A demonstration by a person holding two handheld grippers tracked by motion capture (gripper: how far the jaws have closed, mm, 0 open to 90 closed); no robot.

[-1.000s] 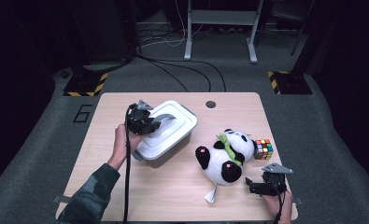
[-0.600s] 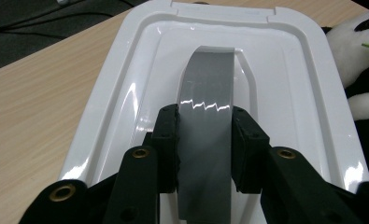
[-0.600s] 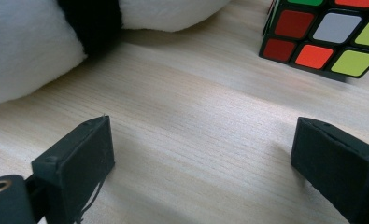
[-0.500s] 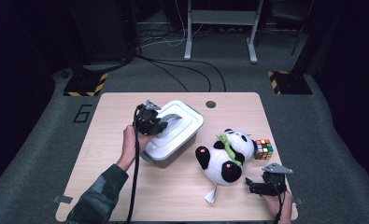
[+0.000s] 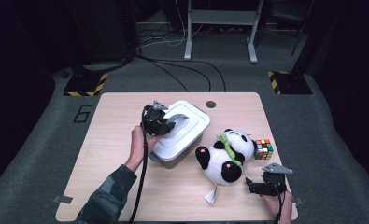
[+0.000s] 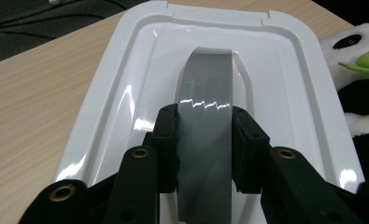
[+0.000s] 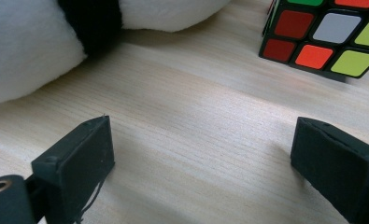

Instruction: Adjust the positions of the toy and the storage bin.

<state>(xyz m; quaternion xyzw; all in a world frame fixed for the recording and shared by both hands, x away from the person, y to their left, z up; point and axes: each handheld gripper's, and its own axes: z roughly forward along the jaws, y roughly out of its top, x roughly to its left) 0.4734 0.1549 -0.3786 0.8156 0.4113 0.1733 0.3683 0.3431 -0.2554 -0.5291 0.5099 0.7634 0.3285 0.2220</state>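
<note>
Left gripper [image 6: 204, 140] clamps the grey handle [image 6: 205, 116] atop the white lidded plastic box [image 5: 180, 133], just beside the plush panda [image 5: 224, 156]. Right gripper [image 7: 201, 158] gapes empty. Risk: glossy handle slipping, box tipping.

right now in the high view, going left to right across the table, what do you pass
left tongs shut on the grey handle of the white lidded box → panda plush → puzzle cube → right tongs, open, near the front edge
</note>
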